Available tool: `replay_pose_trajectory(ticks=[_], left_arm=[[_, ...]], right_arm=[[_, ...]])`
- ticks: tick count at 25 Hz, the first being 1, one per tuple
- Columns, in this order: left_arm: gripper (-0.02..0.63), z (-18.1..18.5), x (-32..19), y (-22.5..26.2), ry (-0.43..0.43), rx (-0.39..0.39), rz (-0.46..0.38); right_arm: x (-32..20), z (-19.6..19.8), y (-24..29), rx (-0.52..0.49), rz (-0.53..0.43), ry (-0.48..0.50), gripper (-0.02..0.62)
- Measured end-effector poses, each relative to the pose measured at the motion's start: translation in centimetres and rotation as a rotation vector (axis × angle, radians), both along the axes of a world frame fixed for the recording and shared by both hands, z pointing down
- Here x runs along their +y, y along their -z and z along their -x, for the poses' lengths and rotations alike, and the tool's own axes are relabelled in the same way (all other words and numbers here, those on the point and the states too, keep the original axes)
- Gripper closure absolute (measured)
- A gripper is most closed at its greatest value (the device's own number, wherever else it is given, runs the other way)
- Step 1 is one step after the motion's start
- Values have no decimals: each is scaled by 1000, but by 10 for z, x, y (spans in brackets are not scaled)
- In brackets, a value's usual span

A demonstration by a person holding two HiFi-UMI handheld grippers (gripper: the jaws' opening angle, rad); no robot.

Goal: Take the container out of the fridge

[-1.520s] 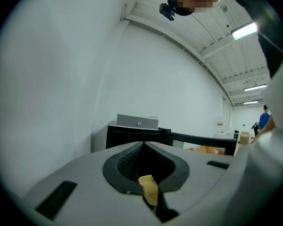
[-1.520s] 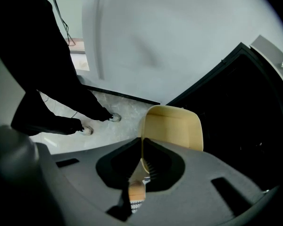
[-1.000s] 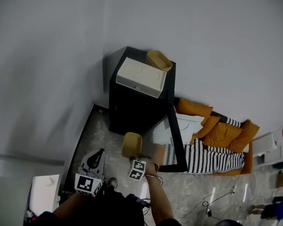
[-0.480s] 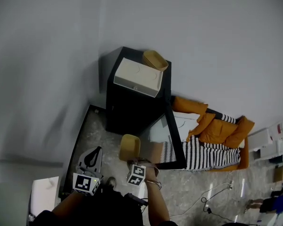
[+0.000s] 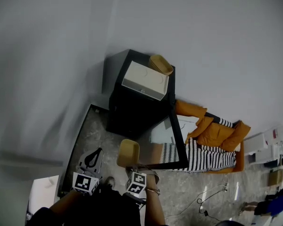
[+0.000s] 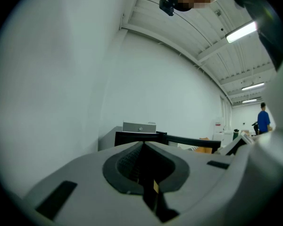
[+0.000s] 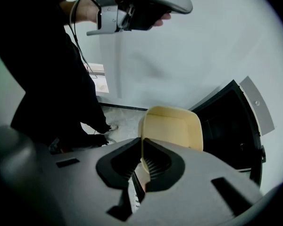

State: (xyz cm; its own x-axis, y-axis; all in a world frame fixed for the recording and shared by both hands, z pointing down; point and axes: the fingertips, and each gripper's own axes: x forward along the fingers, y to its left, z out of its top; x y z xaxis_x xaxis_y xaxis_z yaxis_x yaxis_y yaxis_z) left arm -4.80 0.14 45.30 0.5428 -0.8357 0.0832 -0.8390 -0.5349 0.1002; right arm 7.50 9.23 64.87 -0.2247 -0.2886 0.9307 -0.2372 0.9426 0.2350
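Note:
A cream plastic container [image 5: 128, 152] hangs in front of the black fridge [image 5: 130, 108], outside it, above the stone floor. My right gripper [image 5: 131, 166] is shut on its near rim. In the right gripper view the container [image 7: 172, 128] stands upright just past the right gripper [image 7: 142, 148], with the fridge's dark inside [image 7: 226, 121] behind it. The fridge door [image 5: 177, 135] stands open to the right. My left gripper [image 5: 95, 154] is held lower left of the container, shut with nothing in it. The left gripper [image 6: 142, 147] points toward the fridge [image 6: 132, 138].
A white box [image 5: 145, 80] and a second tan container [image 5: 161, 64] sit on top of the fridge. Right of the door lies a sofa with orange cushions [image 5: 212, 131] and a striped blanket [image 5: 206, 157]. A grey wall is behind. Cables [image 5: 207, 202] lie on the floor.
The right gripper and the cream container have drifted a little toward me and to the left, away from the fridge. The left gripper has hardly moved.

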Motion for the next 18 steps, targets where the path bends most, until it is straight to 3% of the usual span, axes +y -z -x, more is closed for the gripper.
replay_pose_trajectory(ticks=[18], left_arm=[[601, 26, 13, -4, -23, 23, 13]], right_arm=[[37, 35, 45, 12, 6, -3, 583]])
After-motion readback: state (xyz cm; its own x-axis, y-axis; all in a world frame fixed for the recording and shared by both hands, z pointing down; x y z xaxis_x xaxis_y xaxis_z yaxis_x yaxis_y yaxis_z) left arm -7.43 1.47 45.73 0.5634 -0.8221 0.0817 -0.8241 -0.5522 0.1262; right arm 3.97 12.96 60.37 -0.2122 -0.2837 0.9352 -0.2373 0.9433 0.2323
